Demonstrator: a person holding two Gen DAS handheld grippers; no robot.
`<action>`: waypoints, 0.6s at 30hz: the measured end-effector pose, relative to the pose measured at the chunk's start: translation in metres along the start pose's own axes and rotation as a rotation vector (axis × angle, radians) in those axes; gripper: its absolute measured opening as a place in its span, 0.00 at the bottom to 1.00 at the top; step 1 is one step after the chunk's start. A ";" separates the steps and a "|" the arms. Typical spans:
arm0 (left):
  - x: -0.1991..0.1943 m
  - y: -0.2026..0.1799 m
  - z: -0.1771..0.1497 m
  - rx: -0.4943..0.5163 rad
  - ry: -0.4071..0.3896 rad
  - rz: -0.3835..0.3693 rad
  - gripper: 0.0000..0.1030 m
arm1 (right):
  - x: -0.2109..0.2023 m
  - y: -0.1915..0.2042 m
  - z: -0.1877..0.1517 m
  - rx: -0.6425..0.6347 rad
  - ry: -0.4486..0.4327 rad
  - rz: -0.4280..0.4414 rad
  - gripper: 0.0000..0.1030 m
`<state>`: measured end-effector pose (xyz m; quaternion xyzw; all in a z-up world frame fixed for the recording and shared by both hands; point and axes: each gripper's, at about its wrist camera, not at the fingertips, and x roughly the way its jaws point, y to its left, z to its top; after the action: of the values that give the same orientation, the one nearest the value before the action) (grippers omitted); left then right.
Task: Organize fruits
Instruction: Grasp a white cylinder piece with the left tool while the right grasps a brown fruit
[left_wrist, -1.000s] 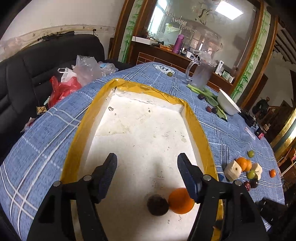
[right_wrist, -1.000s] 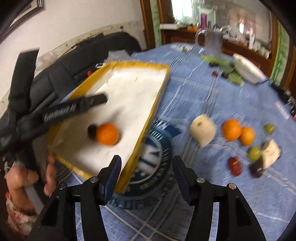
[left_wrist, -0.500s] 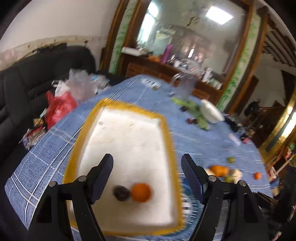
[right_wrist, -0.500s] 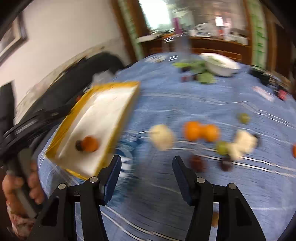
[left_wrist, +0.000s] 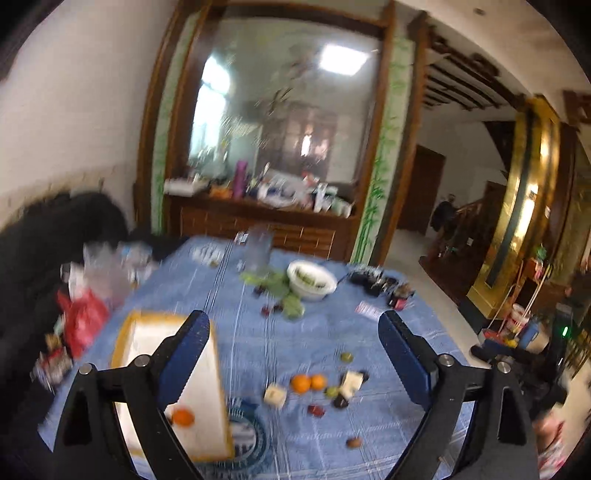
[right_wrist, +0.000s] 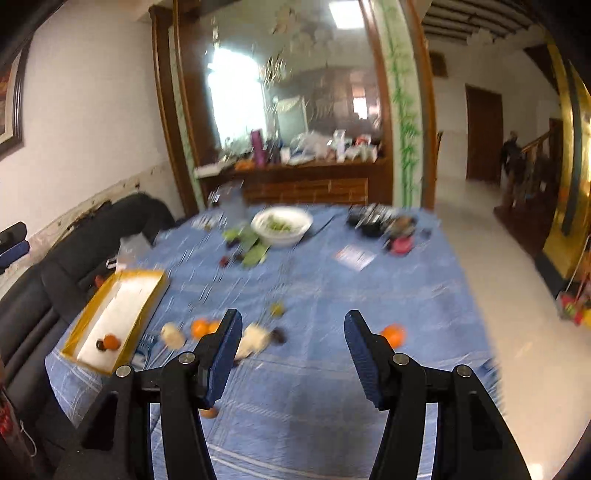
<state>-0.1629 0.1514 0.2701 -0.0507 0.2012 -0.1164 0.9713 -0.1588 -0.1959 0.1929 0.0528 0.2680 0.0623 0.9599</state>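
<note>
— What's on the far end of the worktop (right_wrist: 388, 295), past that blue checked cloth?

— A white bowl (right_wrist: 282, 224) with something green in it, green leaves (right_wrist: 251, 245) just beside it, and a clear pitcher (left_wrist: 258, 249) further back, blurred.

— And off to the side?

— A black sofa (right_wrist: 48, 280) along the wall, with a red plastic bag (left_wrist: 83, 319) and clear bags heaped on it. Behind stands a wooden sideboard (right_wrist: 306, 181) under a big mirror (right_wrist: 291, 85), cluttered with bottles, one purple (right_wrist: 258, 147).
</note>
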 end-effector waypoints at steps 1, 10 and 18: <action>0.000 -0.009 0.011 0.031 -0.014 -0.004 0.92 | -0.005 -0.009 0.018 0.005 -0.004 0.003 0.65; 0.101 -0.016 -0.015 0.030 0.097 -0.021 1.00 | 0.050 -0.004 0.003 0.089 0.116 0.145 0.75; 0.197 0.053 -0.112 -0.101 0.414 -0.005 0.82 | 0.154 0.067 -0.090 0.010 0.402 0.254 0.65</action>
<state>-0.0214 0.1488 0.0850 -0.0750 0.4021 -0.1166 0.9050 -0.0808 -0.1009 0.0470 0.0772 0.4453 0.1904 0.8715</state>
